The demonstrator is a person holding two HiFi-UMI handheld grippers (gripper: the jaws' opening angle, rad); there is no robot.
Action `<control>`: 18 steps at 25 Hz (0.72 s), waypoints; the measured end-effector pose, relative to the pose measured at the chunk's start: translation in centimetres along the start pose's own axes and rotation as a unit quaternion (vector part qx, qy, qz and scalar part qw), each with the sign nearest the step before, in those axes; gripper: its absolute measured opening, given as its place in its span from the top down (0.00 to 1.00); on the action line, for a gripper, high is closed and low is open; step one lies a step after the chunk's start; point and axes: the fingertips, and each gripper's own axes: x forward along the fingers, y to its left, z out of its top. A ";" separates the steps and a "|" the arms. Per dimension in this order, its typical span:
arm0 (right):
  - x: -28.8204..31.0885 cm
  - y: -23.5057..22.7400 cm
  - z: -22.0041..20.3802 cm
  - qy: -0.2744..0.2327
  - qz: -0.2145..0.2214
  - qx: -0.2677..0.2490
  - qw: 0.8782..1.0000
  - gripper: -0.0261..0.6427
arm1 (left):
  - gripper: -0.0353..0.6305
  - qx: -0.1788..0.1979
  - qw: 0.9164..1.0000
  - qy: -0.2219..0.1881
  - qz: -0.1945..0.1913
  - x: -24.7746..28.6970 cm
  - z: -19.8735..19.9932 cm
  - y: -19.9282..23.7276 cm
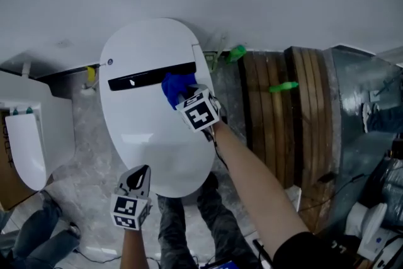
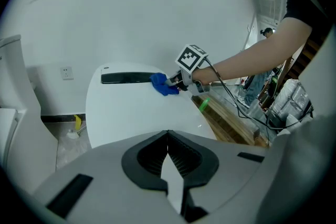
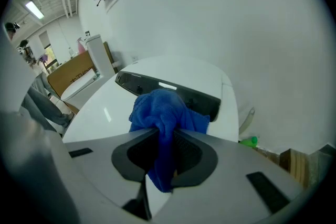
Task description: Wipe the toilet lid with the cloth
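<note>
Blue cloth clamped in right claw, on white toilet lid by the black strip near its right edge, left claw shut and empty over the front rim, bare lid between, wooden boards close alongside, cloth's underside hidden.

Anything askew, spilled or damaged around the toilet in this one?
Nothing stands out. The toilet lid is closed and unmarked; the right gripper pinches the blue cloth at its rear; the left gripper is shut, empty.

Grey marbled floor carries a white toilet; a blue cloth lies on its lid beside a black strip.
</note>
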 end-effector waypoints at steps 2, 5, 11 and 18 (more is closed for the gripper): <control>0.5 1.0 0.9 -0.002 0.002 -0.011 1.000 0.86 | 0.93 -0.003 1.000 -0.001 0.003 -0.4 -0.2 0.5; 1.3 2.6 1.9 -0.004 0.007 -0.023 1.000 0.86 | 0.93 -0.007 1.000 -0.001 0.006 -0.9 -0.6 1.2; 2.5 6.8 3.0 -0.008 0.034 -0.057 0.998 0.86 | 0.93 -0.012 1.000 -0.003 0.009 -1.6 -1.1 2.2; 2.7 12.2 1.7 -0.011 0.070 -0.095 0.993 0.86 | 0.93 -0.020 1.000 -0.004 0.014 -2.5 -1.9 2.8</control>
